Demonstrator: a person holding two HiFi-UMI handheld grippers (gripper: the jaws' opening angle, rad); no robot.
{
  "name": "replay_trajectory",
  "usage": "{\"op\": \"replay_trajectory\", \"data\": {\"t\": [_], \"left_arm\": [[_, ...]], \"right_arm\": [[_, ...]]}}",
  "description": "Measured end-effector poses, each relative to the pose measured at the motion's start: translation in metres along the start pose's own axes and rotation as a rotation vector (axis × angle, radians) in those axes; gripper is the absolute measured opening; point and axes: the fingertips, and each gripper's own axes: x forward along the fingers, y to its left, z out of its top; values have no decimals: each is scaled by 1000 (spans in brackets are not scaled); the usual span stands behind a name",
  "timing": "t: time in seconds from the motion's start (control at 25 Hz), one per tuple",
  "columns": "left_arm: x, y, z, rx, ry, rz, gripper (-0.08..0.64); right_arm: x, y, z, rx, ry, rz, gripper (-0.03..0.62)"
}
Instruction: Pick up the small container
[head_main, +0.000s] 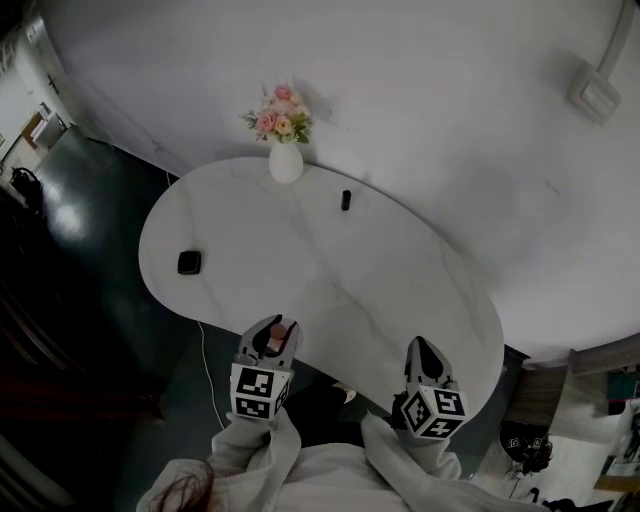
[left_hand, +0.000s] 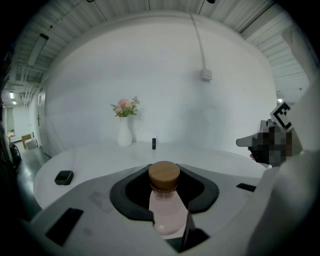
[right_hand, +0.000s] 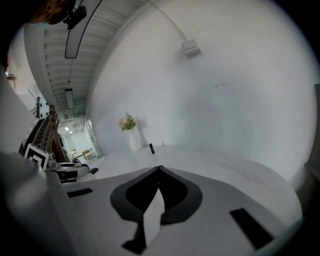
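Observation:
The small container (left_hand: 166, 205) is a pale pink bottle with a round wooden lid (left_hand: 164, 175). My left gripper (left_hand: 164, 170) is shut on it, the bottle standing upright between the dark pads. In the head view the left gripper (head_main: 279, 326) hovers at the near edge of the white table (head_main: 380, 280), and the lid of the container (head_main: 279, 330) shows between its fingers. My right gripper (head_main: 419, 346) is over the near right edge of the table. In the right gripper view the right gripper (right_hand: 159, 168) has its tips touching, with nothing between them.
A white vase of pink flowers (head_main: 285, 160) stands at the table's far edge. A small black cylinder (head_main: 346, 200) stands to its right. A flat black box (head_main: 189, 262) lies near the left edge. Dark floor lies to the left; a white wall curves behind the table.

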Motion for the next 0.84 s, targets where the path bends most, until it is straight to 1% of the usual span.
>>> {"op": "replay_trajectory", "data": {"t": [0.48,0.84], "left_arm": [[19,-5,7,10,-9,-53,118],[29,-9,3,7,6,-75,118]], "right_arm": [[4,2,1,-6,2,-14,50],[7,-2,-1,-1,9,-22,50]]}}
